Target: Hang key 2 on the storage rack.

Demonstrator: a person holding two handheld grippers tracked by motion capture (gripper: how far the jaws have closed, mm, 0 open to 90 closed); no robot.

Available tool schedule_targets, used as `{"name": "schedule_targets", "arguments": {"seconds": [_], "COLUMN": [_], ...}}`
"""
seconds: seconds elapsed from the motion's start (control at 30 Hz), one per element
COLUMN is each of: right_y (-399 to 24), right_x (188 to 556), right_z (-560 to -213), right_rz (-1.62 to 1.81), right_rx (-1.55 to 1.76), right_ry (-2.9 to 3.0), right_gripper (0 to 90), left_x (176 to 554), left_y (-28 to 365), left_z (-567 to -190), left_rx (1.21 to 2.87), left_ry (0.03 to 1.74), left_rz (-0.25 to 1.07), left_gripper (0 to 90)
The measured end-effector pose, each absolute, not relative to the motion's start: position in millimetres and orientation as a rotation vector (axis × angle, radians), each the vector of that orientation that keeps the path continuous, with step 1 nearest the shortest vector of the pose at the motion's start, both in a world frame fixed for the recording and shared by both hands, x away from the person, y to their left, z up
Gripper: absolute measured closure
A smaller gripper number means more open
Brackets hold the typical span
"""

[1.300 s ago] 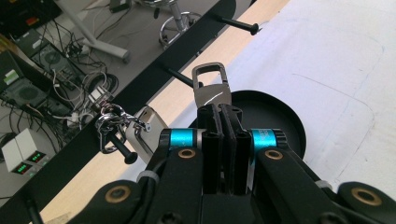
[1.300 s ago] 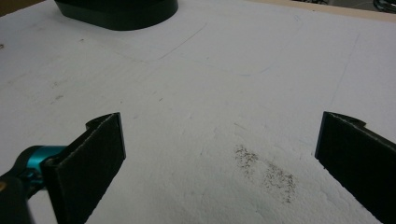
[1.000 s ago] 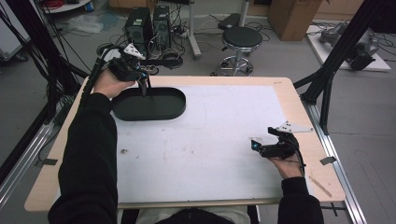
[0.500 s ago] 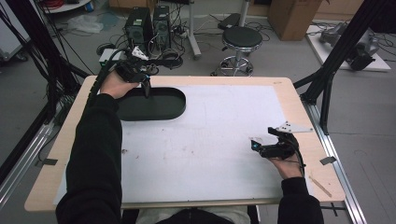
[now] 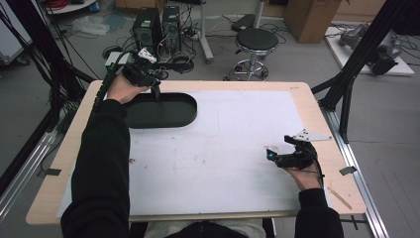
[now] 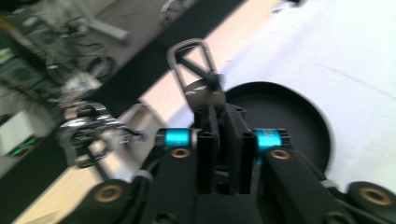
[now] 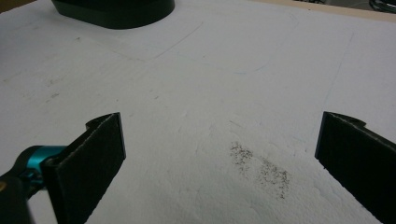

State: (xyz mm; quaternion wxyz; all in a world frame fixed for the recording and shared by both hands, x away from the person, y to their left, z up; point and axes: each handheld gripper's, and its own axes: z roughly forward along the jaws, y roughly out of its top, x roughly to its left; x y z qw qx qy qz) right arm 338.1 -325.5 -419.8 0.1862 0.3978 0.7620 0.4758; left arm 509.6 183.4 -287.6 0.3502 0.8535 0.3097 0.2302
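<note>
Two grippers in play: left gripper (image 5: 154,85) at about 11 o'clock on the bench (image 5: 297,99), jaws clamped tight on a metal carabiner (image 6: 198,74), held above the far rim of the black oval tray (image 5: 168,116). Left gripper view has the carabiner sticking up past the closed jaws, tray's rounded end just behind it. Right gripper (image 5: 277,156) rests at about 4 o'clock on the white sheet (image 5: 223,148), jaws spread wide, nothing between them, well apart from tray. Progress, judging: carabiner picked and carried to the tray, looks like drop-off is what's left; not yet released. Tray interior looks empty as far as seen, part hidden by left hand (image 5: 121,89). Left gripper view is motion-blurred, so whether the carabiner is over the tray or beyond its rim is hard to tell.
</note>
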Motion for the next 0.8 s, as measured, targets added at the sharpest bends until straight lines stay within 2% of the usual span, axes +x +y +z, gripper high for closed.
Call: {"name": "schedule_targets", "arguments": {"seconds": [0.1,0.23,0.27,0.3,0.8], "right_y": [-326,-325,-325,-325,-324], "right_x": [338,337,336,336,337], "right_z": [-420,-419,-419,-419,-420], "right_rz": [1.343,1.342,1.346,1.346,1.335], "right_rx": [1.127,1.124,1.129,1.131,1.125], "right_ry": [2.142,2.146,2.143,2.143,2.146], "right_gripper": [0.8,0.8,0.8,0.8,0.8], "left_x": [506,500,498,496,465], "left_y": [186,191,193,194,219], "left_z": [-288,-290,-291,-292,-303], "left_rx": [2.149,2.106,2.101,2.101,2.026], "left_ry": [0.796,0.809,0.81,0.809,0.822], "left_rz": [0.508,0.387,0.351,0.334,0.407], "left_gripper": [58.0,18.0,10.2,6.6,7.6]}}
